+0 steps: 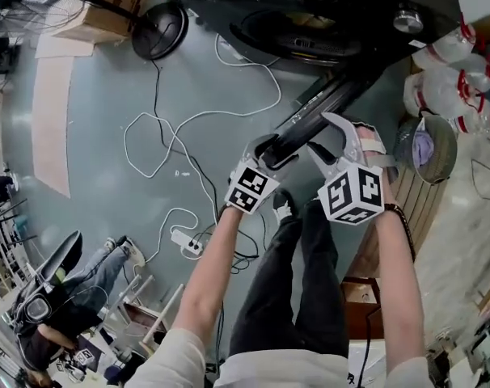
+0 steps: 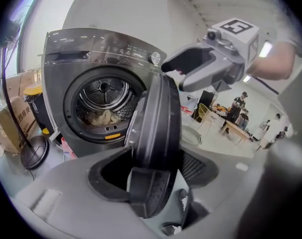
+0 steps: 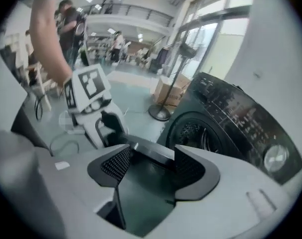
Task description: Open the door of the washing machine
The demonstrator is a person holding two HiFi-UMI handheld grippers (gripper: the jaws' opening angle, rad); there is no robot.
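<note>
The dark grey washing machine (image 1: 310, 23) (image 2: 61, 73) (image 3: 230, 118) stands with its round door (image 1: 310, 120) (image 2: 158, 118) (image 3: 146, 183) swung well out from the drum. My left gripper (image 1: 265, 148) (image 2: 168, 178) is shut on the door's outer rim, which runs edge-on between its pads. My right gripper (image 1: 330, 140) (image 3: 153, 166) straddles the same door a little closer to the machine. Its jaws stand wide, the door panel lies between them, and the pads do not press on it. Pale laundry (image 2: 101, 117) lies inside the drum.
White cables (image 1: 164, 136) and a power strip (image 1: 187, 243) lie on the floor to the left. A fan base (image 1: 160, 29) and a cardboard box (image 1: 107, 6) stand beside the machine. White containers (image 1: 451, 79) and a basket (image 1: 427, 148) are on the right. My legs are under the door.
</note>
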